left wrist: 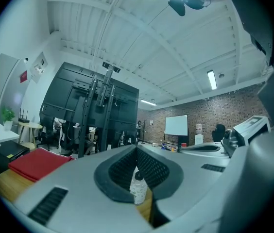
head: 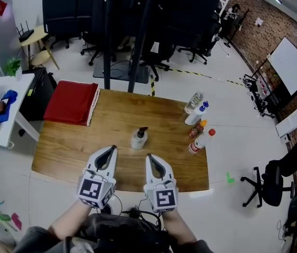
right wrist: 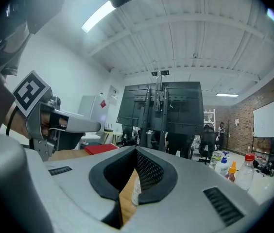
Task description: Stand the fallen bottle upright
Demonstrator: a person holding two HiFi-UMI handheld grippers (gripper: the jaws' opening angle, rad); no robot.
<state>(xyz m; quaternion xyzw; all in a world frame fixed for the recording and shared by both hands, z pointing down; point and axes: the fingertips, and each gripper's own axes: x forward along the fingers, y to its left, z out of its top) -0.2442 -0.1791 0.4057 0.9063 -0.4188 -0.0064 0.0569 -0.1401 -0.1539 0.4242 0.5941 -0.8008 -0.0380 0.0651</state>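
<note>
A small clear bottle (head: 139, 138) with a black pump top stands upright in the middle of the wooden table (head: 75, 146). My left gripper (head: 109, 151) is near the table's front edge, just left of and nearer than the bottle, with its jaws together and nothing in them. My right gripper (head: 150, 158) is beside it, a little right of the bottle, also shut and empty. Both point level at the bottle. In the left gripper view the bottle (left wrist: 138, 188) shows through the gap below the closed tips (left wrist: 136, 147). The right gripper view shows only a sliver of the bottle (right wrist: 135, 192).
A folded red cloth (head: 72, 103) lies on the table's far left corner. Several bottles (head: 197, 115) stand in a cluster at the right edge, one with a red cap (head: 201, 141). A black stand (head: 130, 36) and office chairs are behind the table, and a white side table (head: 1, 115) is at the left.
</note>
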